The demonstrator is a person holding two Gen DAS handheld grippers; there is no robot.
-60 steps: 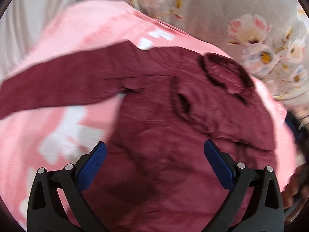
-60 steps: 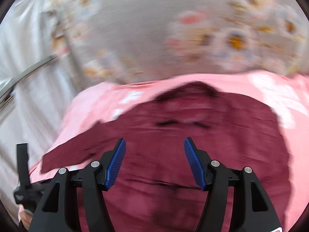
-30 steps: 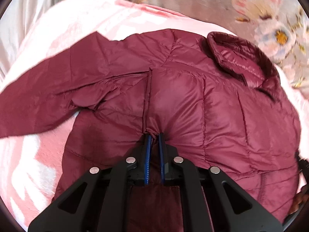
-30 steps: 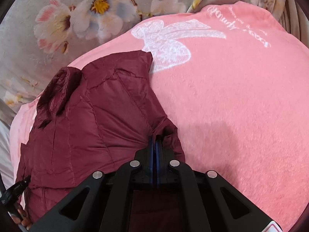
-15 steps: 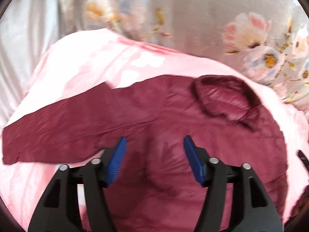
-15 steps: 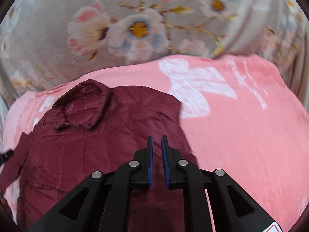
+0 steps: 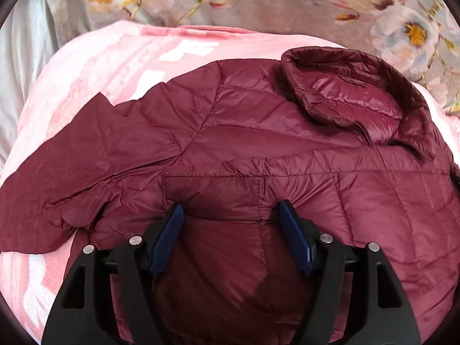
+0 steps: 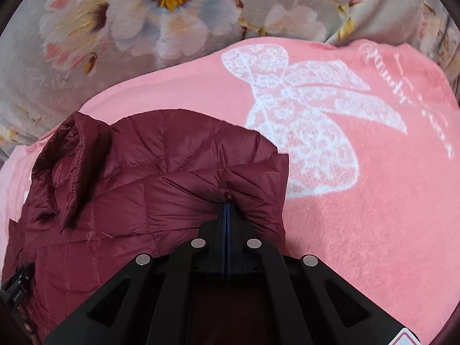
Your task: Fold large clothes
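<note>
A maroon quilted puffer jacket (image 7: 287, 149) lies on a pink blanket (image 7: 95, 66), collar at the upper right and one sleeve (image 7: 51, 178) stretched out to the left. My left gripper (image 7: 230, 215) is open, its blue fingertips pressed down on the jacket's body with fabric between them. In the right wrist view the jacket (image 8: 129, 189) fills the lower left. My right gripper (image 8: 227, 204) is shut on a fold of the jacket near its right edge.
The pink blanket (image 8: 373, 187) carries a white butterfly print (image 8: 304, 115) and stretches to the right of the jacket. A grey floral cover (image 8: 143, 14) lies beyond it. The left gripper's body (image 8: 17, 284) shows at the left edge of the right wrist view.
The left gripper, open and raised half a second ago, has come down onto the jacket. The right gripper has come down and shut on the jacket's right fold.
</note>
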